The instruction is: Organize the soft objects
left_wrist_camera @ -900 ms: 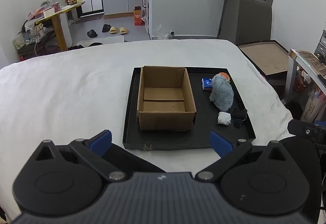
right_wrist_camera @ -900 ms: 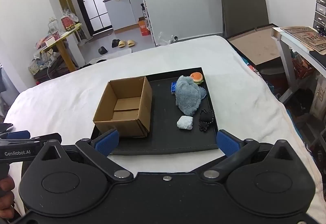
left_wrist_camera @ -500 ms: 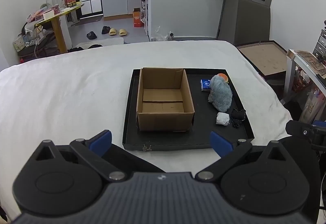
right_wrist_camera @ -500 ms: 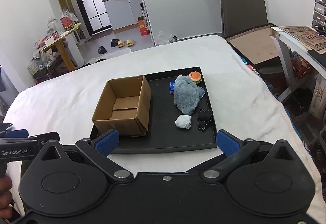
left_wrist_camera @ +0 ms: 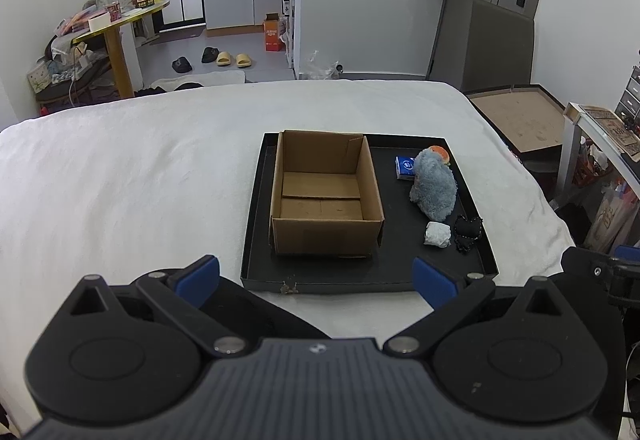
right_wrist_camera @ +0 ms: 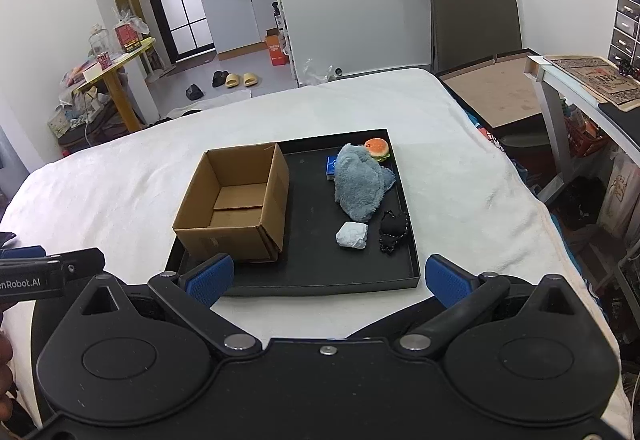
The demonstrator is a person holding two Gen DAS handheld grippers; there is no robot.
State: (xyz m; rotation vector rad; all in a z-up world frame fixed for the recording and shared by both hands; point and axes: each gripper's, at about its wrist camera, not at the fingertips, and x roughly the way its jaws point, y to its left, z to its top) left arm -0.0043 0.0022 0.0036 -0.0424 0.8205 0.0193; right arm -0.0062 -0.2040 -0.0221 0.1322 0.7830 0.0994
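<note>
A black tray (left_wrist_camera: 256,196) (right_wrist_camera: 320,280) lies on a white-covered bed. An open, empty cardboard box (left_wrist_camera: 326,192) (right_wrist_camera: 236,200) stands on its left half. On the right half lie a blue-grey fluffy cloth (left_wrist_camera: 434,188) (right_wrist_camera: 362,184), a white wad (left_wrist_camera: 437,234) (right_wrist_camera: 352,235), a black heart-shaped plush (left_wrist_camera: 467,232) (right_wrist_camera: 394,228), a burger toy (left_wrist_camera: 440,153) (right_wrist_camera: 377,148) and a small blue packet (left_wrist_camera: 405,168) (right_wrist_camera: 330,166). My left gripper (left_wrist_camera: 316,274) and right gripper (right_wrist_camera: 328,278) are both open and empty, hovering before the tray's near edge.
The white bed cover (left_wrist_camera: 120,180) stretches left of the tray. A white desk (right_wrist_camera: 580,88) and a flat brown board (right_wrist_camera: 496,88) stand to the right of the bed. A yellow side table (left_wrist_camera: 116,28) with clutter stands far left.
Both grippers drew back slightly, so the tray looks a little smaller and farther. Nothing on the tray moved. Both grippers stayed open.
</note>
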